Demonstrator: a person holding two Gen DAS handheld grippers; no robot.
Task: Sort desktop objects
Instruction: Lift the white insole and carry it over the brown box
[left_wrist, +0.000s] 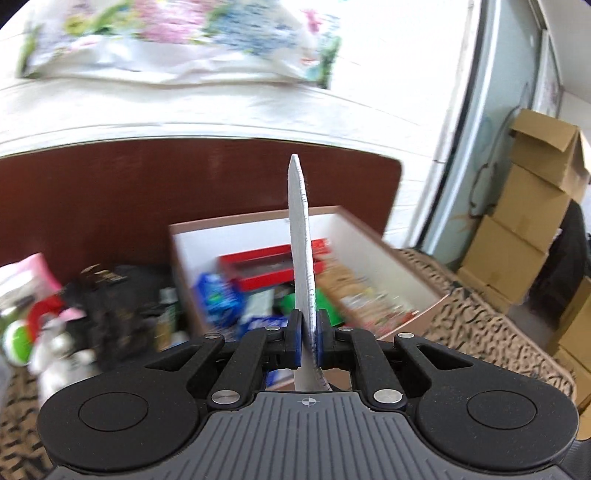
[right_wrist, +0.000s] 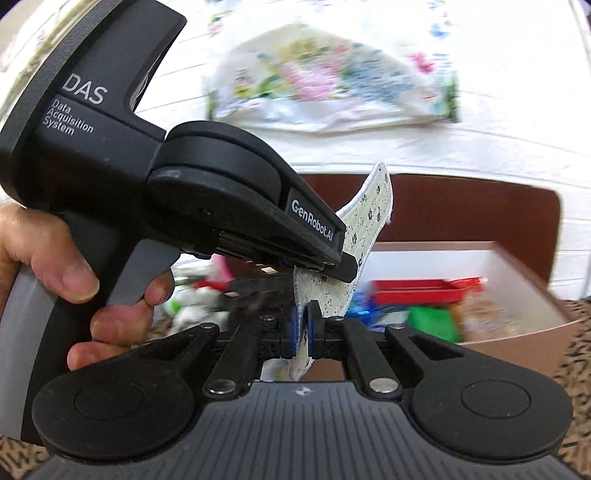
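Observation:
A white cloth with dark paw prints (right_wrist: 371, 218) is pinched by both grippers and hangs above the table. My right gripper (right_wrist: 302, 334) is shut on its lower edge. My left gripper (right_wrist: 341, 266), held by a hand (right_wrist: 48, 266), clamps the same cloth higher up. In the left wrist view the cloth (left_wrist: 300, 229) shows edge-on as a thin white strip rising between the blue pads of my left gripper (left_wrist: 308, 339), which is shut on it. Behind the cloth stands an open box (left_wrist: 373, 229) with several packages inside.
The box (right_wrist: 517, 332) holds a red case (right_wrist: 417, 290) and blue and green packs. A blurred pile of small items (left_wrist: 74, 306) lies left of it. A brown board (left_wrist: 110, 192) rises behind. Stacked cardboard boxes (left_wrist: 524, 206) stand far right. A floral cloth (right_wrist: 332, 85) lies beyond.

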